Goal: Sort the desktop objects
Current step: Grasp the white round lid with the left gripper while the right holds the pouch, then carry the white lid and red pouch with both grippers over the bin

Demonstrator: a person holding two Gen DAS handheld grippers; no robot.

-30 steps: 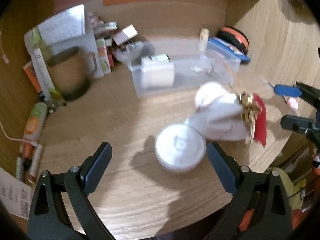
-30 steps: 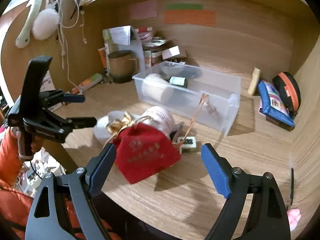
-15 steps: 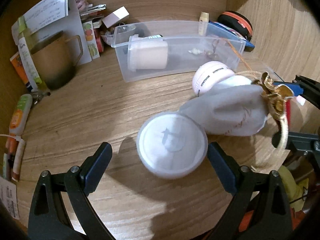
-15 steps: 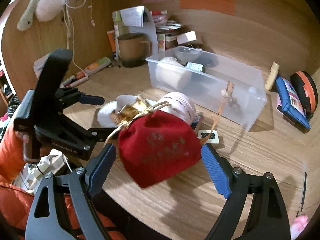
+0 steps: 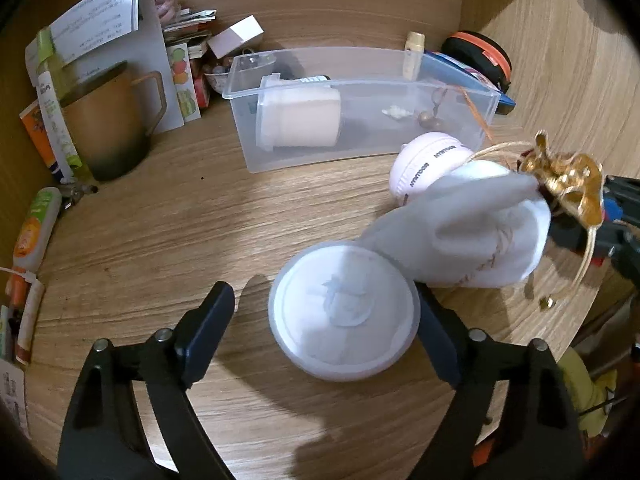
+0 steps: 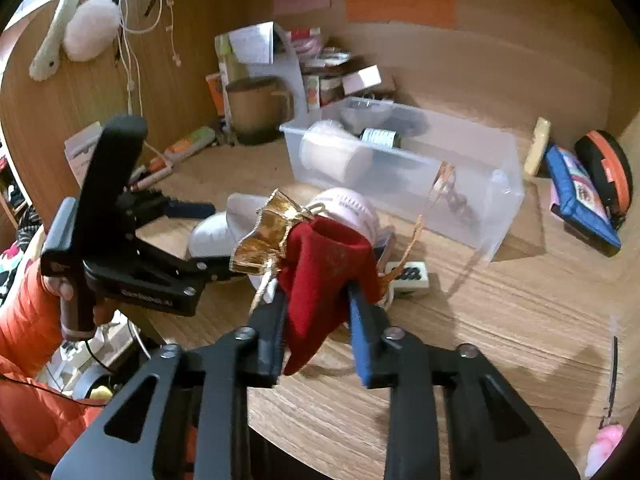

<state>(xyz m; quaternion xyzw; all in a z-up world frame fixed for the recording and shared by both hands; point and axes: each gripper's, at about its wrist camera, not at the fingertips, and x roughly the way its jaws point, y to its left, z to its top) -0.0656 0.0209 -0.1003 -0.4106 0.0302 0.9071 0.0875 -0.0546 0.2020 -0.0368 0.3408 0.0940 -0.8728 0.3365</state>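
A white round lidded container [image 5: 344,320] sits on the wooden desk between the fingers of my left gripper [image 5: 324,300]. Its jaws are closing: the right pad is at the container's rim and the left pad still stands apart. My right gripper [image 6: 316,300] is closing, its pads pressed on a red drawstring pouch [image 6: 324,256] with a gold top. In the left wrist view the pouch [image 5: 472,232] shows a pale side and leans over the container's far right edge. Behind it lies a pale pink round device [image 6: 352,208]. A clear plastic bin [image 6: 480,216] stands further back.
A mahjong tile [image 6: 412,276] lies right of the pouch. A brown mug [image 5: 112,120], papers and small boxes crowd the back left corner. A blue pouch [image 6: 580,196] and an orange-black case [image 6: 604,168] lie at the right. The desk's front edge is close below both grippers.
The right gripper's jaws have come together on the red pouch. The left gripper has come down and forward around the white container, and its jaws have narrowed.
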